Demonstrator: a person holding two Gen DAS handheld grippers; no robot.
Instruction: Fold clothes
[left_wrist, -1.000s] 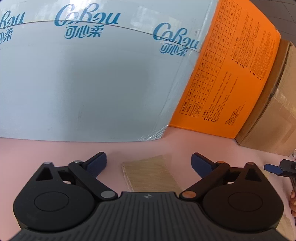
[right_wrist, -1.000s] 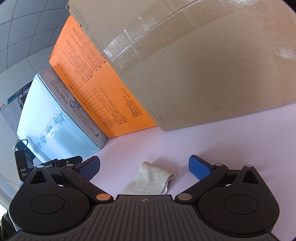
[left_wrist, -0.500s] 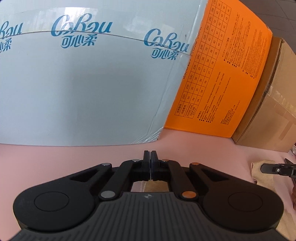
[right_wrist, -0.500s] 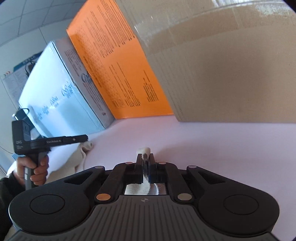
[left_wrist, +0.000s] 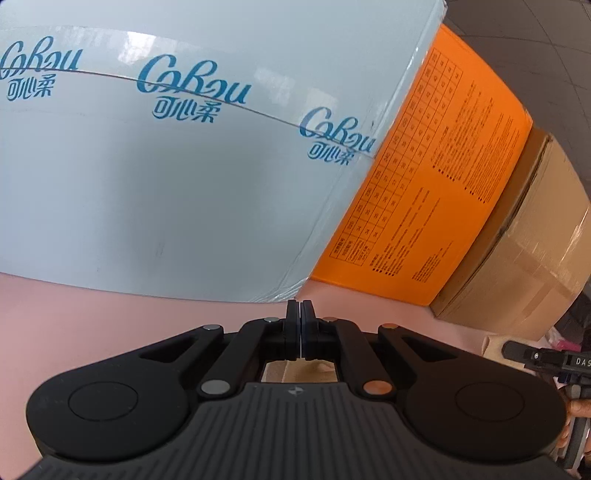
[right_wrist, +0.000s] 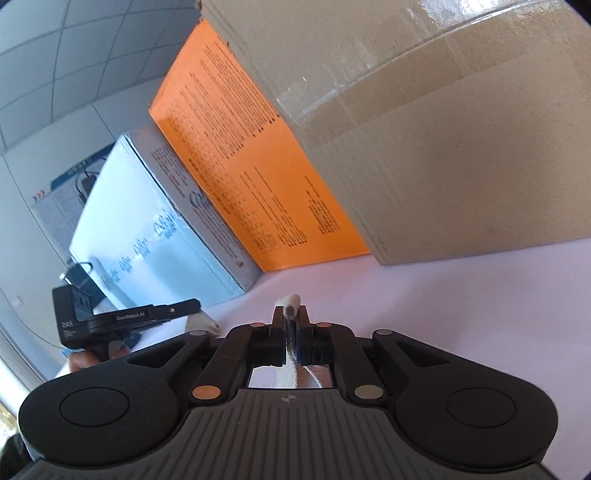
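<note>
- Pinching the beige cloth (right_wrist: 290, 303) at two edges now: my right gripper (right_wrist: 290, 332) has fabric poking out past its closed tips, and my left gripper (left_wrist: 300, 328) is pressed together with cloth visible beneath.
- A second ago both sets of fingers were spread over the cloth on the pink table (right_wrist: 461, 295); I judge the lift for a fold can begin.

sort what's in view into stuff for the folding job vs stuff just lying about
For the job:
beige cloth
left tongs, shut on the cloth
right tongs, shut on the cloth

Lying about:
pale blue box
orange box
cardboard box
</note>
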